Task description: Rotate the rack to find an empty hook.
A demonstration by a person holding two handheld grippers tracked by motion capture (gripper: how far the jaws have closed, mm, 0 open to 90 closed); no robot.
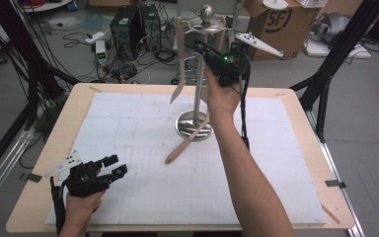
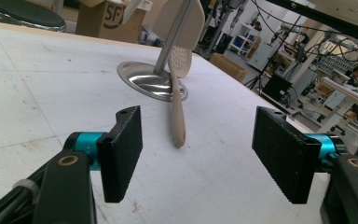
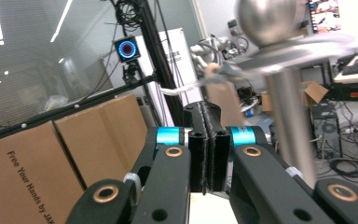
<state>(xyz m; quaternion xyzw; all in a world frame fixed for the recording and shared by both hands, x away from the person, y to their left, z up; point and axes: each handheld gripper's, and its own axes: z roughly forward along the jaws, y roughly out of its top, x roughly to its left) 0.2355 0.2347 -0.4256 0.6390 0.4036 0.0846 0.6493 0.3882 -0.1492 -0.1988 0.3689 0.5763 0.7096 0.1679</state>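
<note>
A metal utensil stand (image 1: pixel 196 84) with a ball top (image 1: pixel 207 14) rises from a round base (image 1: pixel 193 126) on the white mat. One wooden spatula (image 1: pixel 178 64) hangs from its left hook. A slotted wooden spatula (image 1: pixel 183 144) lies on the mat, head propped against the base (image 2: pixel 151 79). My right gripper (image 1: pixel 200 47) is raised beside the stand's top, jaws pressed together (image 3: pixel 204 112) with nothing visible between them; the hanging handle (image 3: pixel 223 93) is just behind. My left gripper (image 1: pixel 113 166) rests low at the front left, open (image 2: pixel 198 140), facing the slotted spatula (image 2: pixel 178 116).
The white mat (image 1: pixel 128 128) covers a wooden table (image 1: pixel 59 133). Beyond the far edge stand a cardboard box (image 1: pixel 276 24), a computer tower (image 1: pixel 126 24) and floor cables. Black frame posts (image 1: pixel 325 79) flank the table's right side.
</note>
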